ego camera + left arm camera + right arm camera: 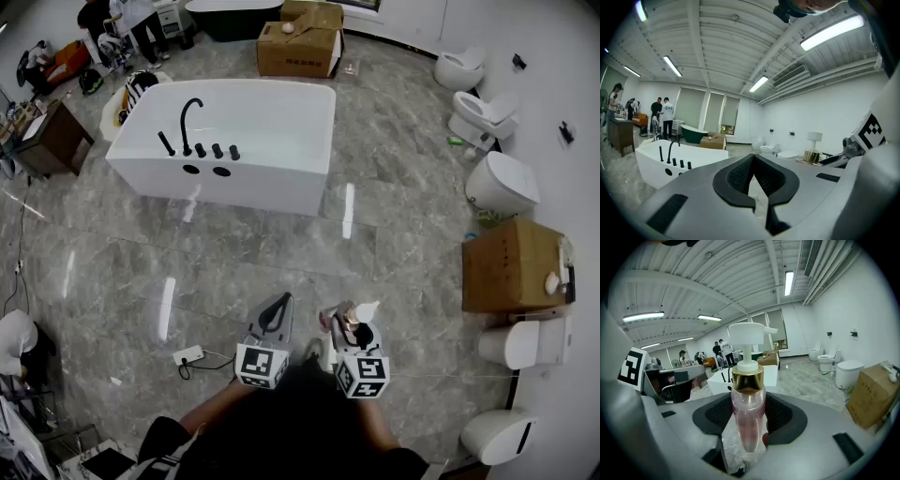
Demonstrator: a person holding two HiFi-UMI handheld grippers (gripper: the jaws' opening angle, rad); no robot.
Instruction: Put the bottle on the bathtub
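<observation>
The white bathtub [272,141] with a black faucet [190,117] stands across the marble floor, well ahead of both grippers. My right gripper [352,326] is shut on the bottle [747,418], a clear pinkish bottle with a gold collar and a white pump head [749,333], held upright between the pads. In the head view the pump [367,310] pokes up over that gripper. My left gripper [276,312] is beside it, jaws shut with nothing between them [752,158]. The tub [649,157] shows at the left of the left gripper view, and the bottle's gold collar [811,156] at its right.
A cardboard box [302,45] and a dark tub [234,17] stand behind the bathtub. Toilets [501,183] and another box [511,264] line the right wall. A power strip [187,355] lies on the floor near my left. People [141,23] stand at the far left by a wooden cabinet [54,136].
</observation>
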